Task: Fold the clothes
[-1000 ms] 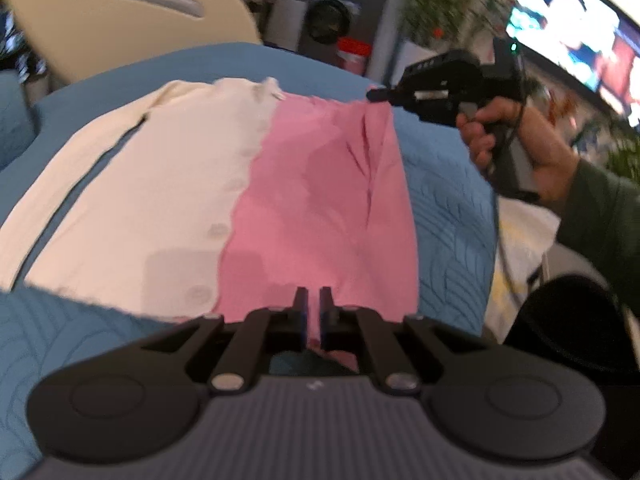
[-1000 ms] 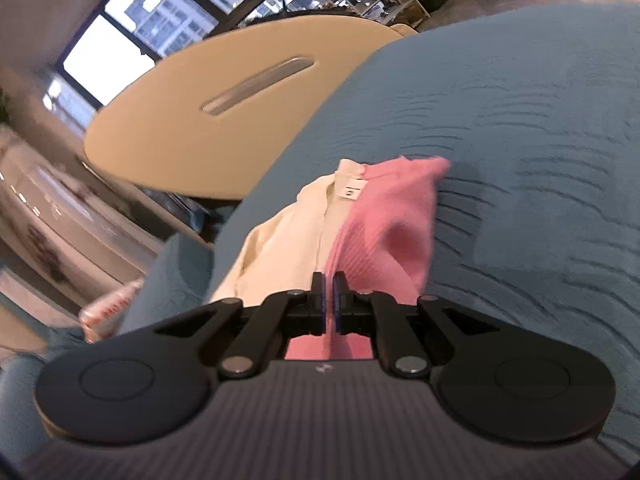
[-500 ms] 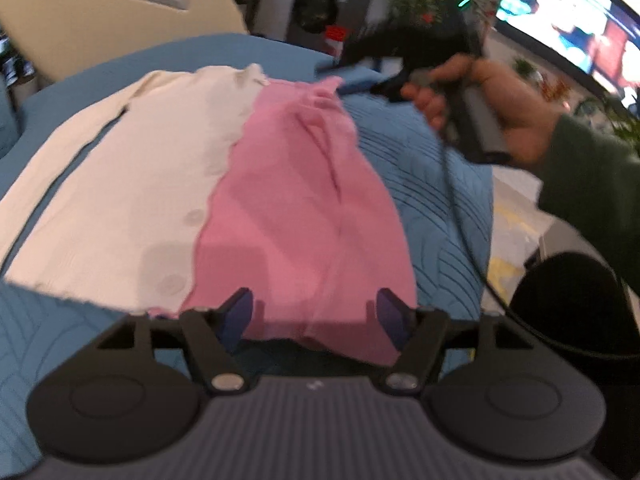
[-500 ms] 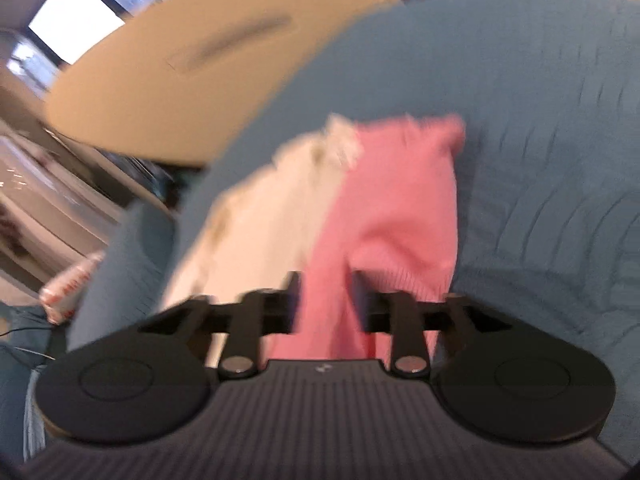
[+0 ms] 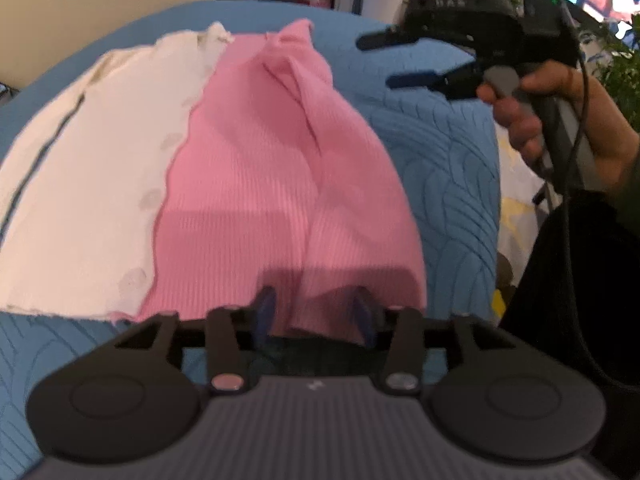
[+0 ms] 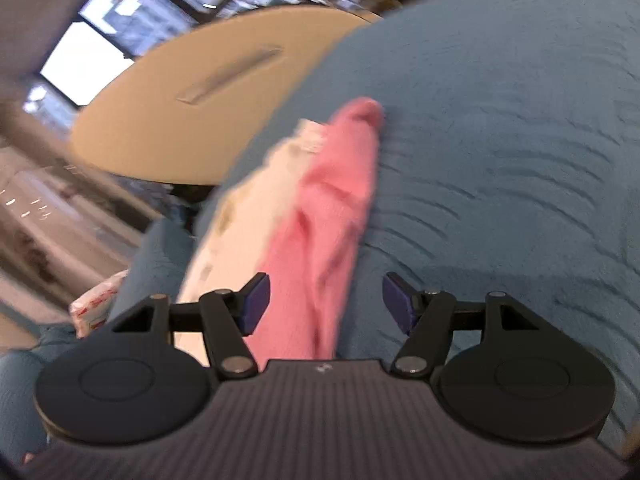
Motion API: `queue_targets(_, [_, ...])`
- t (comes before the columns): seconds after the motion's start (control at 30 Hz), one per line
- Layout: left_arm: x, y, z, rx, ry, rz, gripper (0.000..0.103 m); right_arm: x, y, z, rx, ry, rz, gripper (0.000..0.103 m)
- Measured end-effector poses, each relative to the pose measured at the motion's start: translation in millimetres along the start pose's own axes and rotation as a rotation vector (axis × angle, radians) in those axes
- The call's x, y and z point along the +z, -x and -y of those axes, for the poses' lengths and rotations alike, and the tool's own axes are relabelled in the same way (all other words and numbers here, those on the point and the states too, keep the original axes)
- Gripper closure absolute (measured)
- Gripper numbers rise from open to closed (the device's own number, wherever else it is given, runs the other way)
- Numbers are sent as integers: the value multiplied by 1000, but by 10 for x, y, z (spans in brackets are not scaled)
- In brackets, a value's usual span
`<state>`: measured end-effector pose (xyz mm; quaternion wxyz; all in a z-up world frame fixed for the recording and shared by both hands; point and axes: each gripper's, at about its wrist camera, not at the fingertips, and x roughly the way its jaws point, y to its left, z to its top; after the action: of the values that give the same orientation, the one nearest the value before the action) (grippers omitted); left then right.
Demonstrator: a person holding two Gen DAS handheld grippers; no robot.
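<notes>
Two colours make up the cardigan (image 5: 224, 184): a cream half on the left with pale buttons down its edge, and a pink half on the right, its folded-in part forming a long ridge down the middle. It lies spread on a blue quilted bed cover (image 5: 444, 168), collar end far from the left wrist camera, hem end close to it. A beige chair back (image 5: 80, 8) stands beyond the cover at the upper left.

At the hem, the left tool (image 5: 314, 312) has its fingers parted at a moderate width, straddling the pink hem without pinching it; the blue pads (image 5: 264, 308) sit either side of a fold of cloth.

Further right, the right tool (image 5: 390, 60) hangs above the bare cover beside the pink shoulder, held by a hand (image 5: 560, 116), its fingers spread wide and holding nothing. In its own blurred view the right tool (image 6: 324, 304) frames the pink edge with both pads clear of the cloth.
</notes>
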<state>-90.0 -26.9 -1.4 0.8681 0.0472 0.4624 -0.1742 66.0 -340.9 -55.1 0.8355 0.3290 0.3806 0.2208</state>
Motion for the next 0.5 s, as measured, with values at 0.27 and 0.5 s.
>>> queue_targets(0.27, [-10, 165, -21, 12, 21, 70, 100, 14, 21, 72, -3, -37, 16, 37])
queue_targets(0.5, [-92, 523, -273, 10, 197, 183, 100, 15, 58, 126, -11, -55, 39, 37])
